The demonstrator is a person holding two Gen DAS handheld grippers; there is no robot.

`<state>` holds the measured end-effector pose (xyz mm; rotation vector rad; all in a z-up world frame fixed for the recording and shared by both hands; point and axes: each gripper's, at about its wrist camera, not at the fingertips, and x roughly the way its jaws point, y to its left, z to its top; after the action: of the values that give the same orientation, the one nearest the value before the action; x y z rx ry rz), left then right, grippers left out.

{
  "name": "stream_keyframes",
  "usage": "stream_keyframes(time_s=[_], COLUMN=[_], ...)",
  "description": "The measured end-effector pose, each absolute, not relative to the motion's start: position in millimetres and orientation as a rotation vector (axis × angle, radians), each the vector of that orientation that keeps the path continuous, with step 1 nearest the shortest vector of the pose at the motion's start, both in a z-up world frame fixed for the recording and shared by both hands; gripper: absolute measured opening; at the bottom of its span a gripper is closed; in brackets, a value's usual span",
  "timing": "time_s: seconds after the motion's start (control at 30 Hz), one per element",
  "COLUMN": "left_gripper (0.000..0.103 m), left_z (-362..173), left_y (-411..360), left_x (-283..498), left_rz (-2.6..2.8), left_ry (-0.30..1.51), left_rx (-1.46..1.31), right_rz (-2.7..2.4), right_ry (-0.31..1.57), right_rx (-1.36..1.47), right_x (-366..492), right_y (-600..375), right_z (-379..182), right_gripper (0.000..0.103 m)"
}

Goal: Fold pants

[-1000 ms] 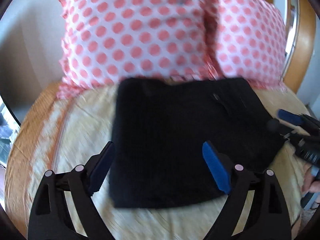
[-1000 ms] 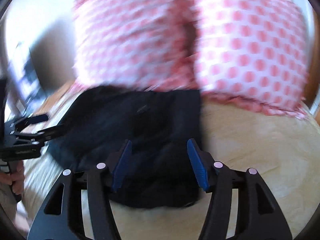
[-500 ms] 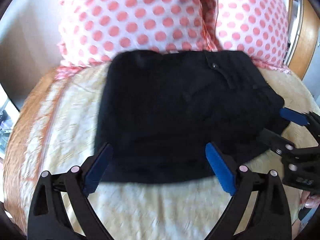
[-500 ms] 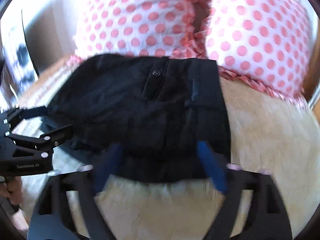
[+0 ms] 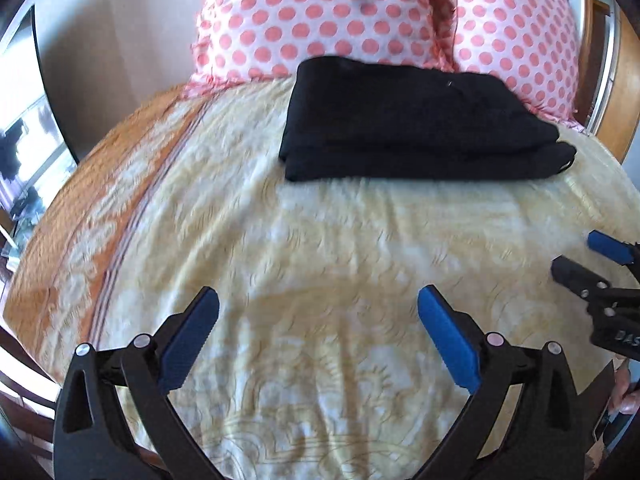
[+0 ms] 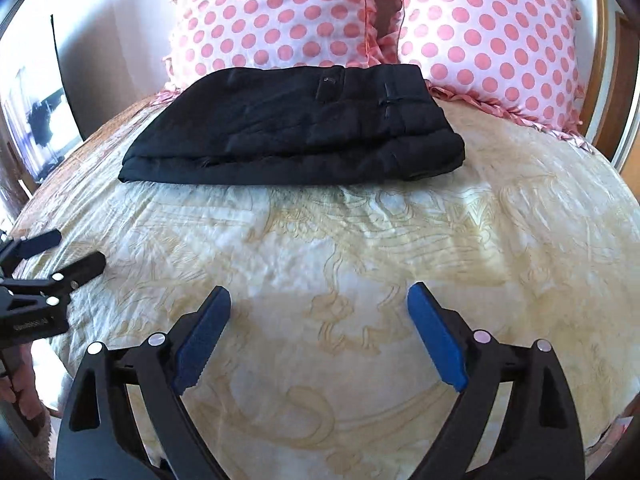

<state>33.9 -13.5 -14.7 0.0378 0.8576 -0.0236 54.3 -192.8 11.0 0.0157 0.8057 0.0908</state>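
The black pants (image 5: 416, 124) lie folded into a thick rectangle on the cream bedspread, right in front of the pillows; they also show in the right wrist view (image 6: 296, 128). My left gripper (image 5: 318, 300) is open and empty, well short of the pants, above bare bedspread. My right gripper (image 6: 318, 300) is open and empty too, the same distance back. Each gripper shows at the edge of the other's view: the right one (image 5: 576, 254) and the left one (image 6: 56, 250).
Two white pillows with pink dots (image 5: 328, 12) (image 6: 488, 36) stand against the headboard behind the pants. The cream bedspread (image 6: 360, 240) has an orange patterned border (image 5: 100, 184) on the left. A wooden bed frame (image 5: 624, 92) is at the right.
Both grippers have pulled back from the folded pants toward me and now hover over bare bedspread. The pants lie still, farther away in both views.
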Motion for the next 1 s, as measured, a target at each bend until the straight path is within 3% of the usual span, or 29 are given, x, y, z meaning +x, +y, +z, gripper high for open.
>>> stream_keyframes(time_s=[0.1, 1.0], left_gripper=[0.101, 0.101], left_z=[-15, -20], left_y=[-7, -8], left_x=[27, 17], left_rz=[-0.020, -0.007], left_ry=[0.844, 0.766], left_rx=[0.013, 0.009], right_rz=[0.062, -0.024], right_ry=[0.801, 0.747], right_rx=[0.002, 0.031], right_x=[51, 42], right_y=[-187, -184], right_z=[8, 4], right_gripper=[0.102, 0.102])
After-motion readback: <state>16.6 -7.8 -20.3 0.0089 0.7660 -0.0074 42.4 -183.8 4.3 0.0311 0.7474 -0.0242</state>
